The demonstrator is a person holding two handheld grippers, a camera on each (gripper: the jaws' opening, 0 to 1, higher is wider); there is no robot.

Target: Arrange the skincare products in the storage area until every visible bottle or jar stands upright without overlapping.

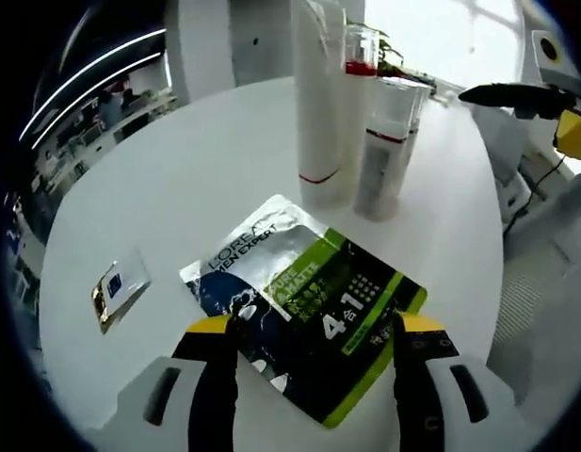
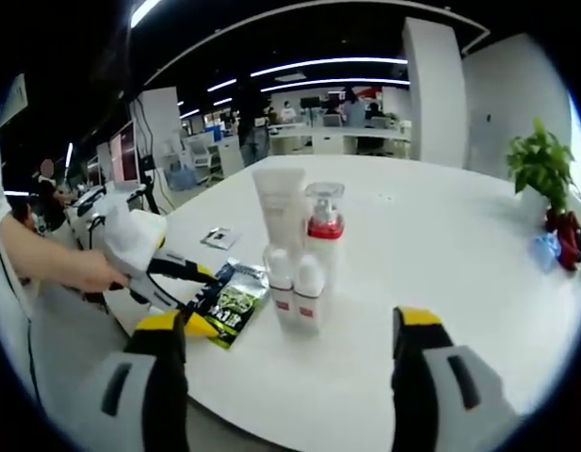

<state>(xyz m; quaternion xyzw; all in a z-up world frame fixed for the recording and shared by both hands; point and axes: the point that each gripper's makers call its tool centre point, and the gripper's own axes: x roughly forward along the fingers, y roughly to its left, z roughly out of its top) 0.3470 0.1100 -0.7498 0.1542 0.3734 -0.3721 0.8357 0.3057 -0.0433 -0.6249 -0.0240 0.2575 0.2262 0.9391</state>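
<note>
A dark and green L'Oreal Men Expert sachet lies flat on the round white table. My left gripper is open, its yellow-tipped jaws straddling the sachet's near end. Behind it stand a tall white tube, a clear-capped bottle with a red band and two small white bottles, all upright and close together. In the right gripper view, my right gripper is open and empty, off the table's edge, facing the same tube, red-banded bottle and small bottles. The left gripper reaches the sachet there.
A small gold-edged packet lies flat left of the sachet, also seen as the packet behind it. A person's hand holds the left gripper. A potted plant and red and blue items sit at the table's far right.
</note>
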